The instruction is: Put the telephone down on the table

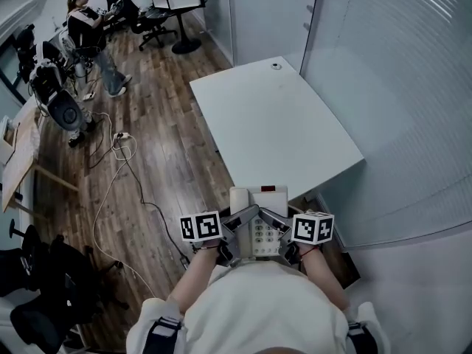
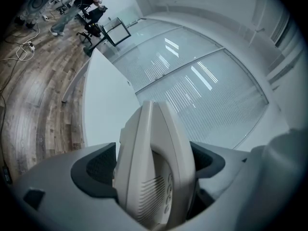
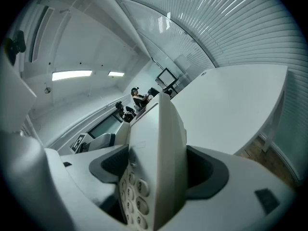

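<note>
Clamping a white telephone (image 1: 267,198) on each side, left gripper (image 2: 153,166) and right gripper (image 3: 159,167), and holding it near the table's (image 1: 280,124) edge.

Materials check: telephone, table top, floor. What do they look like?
Telephone: moulded plastic, off-white, matte; seam lines, speaker slots and raised keys show.
Table: smooth white top, probably laminate or painted board; even, soft sheen.
Floor: wood-look planks, brown grain and joints; real wood or vinyl, cannot tell.
</note>
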Demonstrator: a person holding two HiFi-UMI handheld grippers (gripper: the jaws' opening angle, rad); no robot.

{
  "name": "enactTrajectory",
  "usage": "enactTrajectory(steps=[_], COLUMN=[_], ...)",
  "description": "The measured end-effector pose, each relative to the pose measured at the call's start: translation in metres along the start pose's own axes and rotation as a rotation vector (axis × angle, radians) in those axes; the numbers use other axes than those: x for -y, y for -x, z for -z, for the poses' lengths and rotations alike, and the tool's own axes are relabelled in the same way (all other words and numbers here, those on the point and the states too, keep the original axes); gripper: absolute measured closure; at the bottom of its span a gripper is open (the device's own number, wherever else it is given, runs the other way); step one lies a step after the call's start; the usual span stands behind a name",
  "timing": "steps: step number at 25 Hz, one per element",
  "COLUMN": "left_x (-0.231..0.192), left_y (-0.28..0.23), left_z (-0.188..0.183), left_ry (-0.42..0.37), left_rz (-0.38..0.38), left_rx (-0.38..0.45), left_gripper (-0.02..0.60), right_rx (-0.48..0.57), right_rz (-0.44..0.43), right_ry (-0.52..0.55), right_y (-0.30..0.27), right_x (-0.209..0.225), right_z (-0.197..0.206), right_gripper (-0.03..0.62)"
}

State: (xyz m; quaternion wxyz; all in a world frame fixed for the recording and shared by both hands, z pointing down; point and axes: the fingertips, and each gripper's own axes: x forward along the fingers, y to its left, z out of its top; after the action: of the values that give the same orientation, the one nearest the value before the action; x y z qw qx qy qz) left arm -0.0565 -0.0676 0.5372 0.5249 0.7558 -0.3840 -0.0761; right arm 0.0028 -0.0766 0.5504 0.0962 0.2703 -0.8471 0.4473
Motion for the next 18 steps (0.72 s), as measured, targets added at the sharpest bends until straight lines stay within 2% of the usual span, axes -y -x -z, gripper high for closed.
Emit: enactTrajectory(steps=[11,18], left_x=[-0.034,-0.054], left_y=[-0.026,-0.05], left_z=[-0.074,-0.104], left_ry=[-0.013,-0.025], left_rz=[0.017,0.034], left_rx=[-0.047,-0.096], left_gripper=[0.143,0.144], right_rx=[0.034,0.064], right_rz=[0.029,0.053], right_ry=[-0.02,-0.055], right_y=[-0.061,-0.087], right_x=[0.016,0.037], right_z=[-0.055,-0.078], right_gripper=[0.223,0.223])
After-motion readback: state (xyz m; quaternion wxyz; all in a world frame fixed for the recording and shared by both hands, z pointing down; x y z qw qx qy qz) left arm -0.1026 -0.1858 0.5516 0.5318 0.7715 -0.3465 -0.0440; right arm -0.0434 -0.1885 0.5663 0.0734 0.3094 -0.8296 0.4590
